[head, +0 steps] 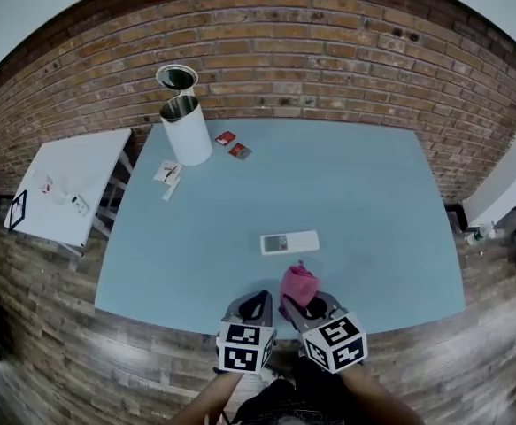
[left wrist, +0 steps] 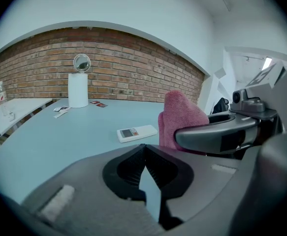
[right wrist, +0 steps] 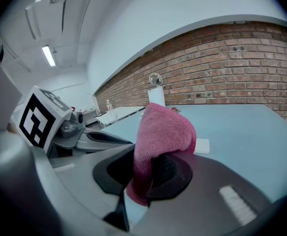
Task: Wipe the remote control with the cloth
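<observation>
While the right gripper (right wrist: 145,173) has its jaws clamped on the lower fold of the pink cloth (right wrist: 160,132), the rest of the cloth stands up above them in a rounded hump. Just to its left, the left gripper (left wrist: 144,168) has its jaws pressed together with nothing between them. Ahead of both pairs of jaws, the white remote control (head: 288,242) lies flat on the blue table (head: 373,193), apart from the cloth and from either gripper. Much farther ahead and off to the left, a white canister (head: 187,131) stands upright near the table's far edge, with two small red cards (head: 232,143) lying just to its right. Beyond the table rises a brick wall (head: 328,60).
</observation>
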Available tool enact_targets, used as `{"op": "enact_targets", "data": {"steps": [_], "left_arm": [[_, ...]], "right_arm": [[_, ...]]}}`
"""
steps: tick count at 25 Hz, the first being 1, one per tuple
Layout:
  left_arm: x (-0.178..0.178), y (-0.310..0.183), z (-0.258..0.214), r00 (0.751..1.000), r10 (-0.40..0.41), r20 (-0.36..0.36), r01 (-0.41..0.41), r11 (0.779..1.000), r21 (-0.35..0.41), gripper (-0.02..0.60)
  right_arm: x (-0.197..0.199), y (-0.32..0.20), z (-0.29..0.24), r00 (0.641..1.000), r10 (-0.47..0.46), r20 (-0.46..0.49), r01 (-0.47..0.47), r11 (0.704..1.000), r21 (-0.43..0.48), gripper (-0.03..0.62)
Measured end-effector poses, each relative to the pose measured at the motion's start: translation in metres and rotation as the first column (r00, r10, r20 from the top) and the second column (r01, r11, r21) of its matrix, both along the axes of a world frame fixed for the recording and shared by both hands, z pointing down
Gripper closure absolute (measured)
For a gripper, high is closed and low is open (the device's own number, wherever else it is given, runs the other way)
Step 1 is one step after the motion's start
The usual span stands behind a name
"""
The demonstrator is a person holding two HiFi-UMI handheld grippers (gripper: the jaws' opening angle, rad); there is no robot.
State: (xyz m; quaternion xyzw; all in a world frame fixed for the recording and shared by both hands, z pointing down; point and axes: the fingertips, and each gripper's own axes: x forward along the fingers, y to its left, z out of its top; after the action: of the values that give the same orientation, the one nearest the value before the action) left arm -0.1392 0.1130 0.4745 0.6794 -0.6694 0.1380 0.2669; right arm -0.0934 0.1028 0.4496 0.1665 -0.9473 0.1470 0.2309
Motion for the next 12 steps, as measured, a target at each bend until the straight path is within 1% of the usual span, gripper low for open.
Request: {"op": "enact_targets", "data": {"steps": [5, 12], "left_arm": [[0.000, -0.021, 0.007, 0.997, 0.064, 0.038, -0.064, 0.998, -0.002, 0.589], [-0.008, -0.054, 0.013, 0.992, 0.099, 0.078, -0.097, 0.995, -0.030, 0.588]], "right_arm": [[0.001, -0.019, 0.005, 1.000, 0.011, 0.021, -0.010, 1.000, -0.012, 0.530], [-0.010, -0.052, 0.008, 0.999, -0.011, 0.043, 0.013, 0.999, -0.037, 0.530]]}}
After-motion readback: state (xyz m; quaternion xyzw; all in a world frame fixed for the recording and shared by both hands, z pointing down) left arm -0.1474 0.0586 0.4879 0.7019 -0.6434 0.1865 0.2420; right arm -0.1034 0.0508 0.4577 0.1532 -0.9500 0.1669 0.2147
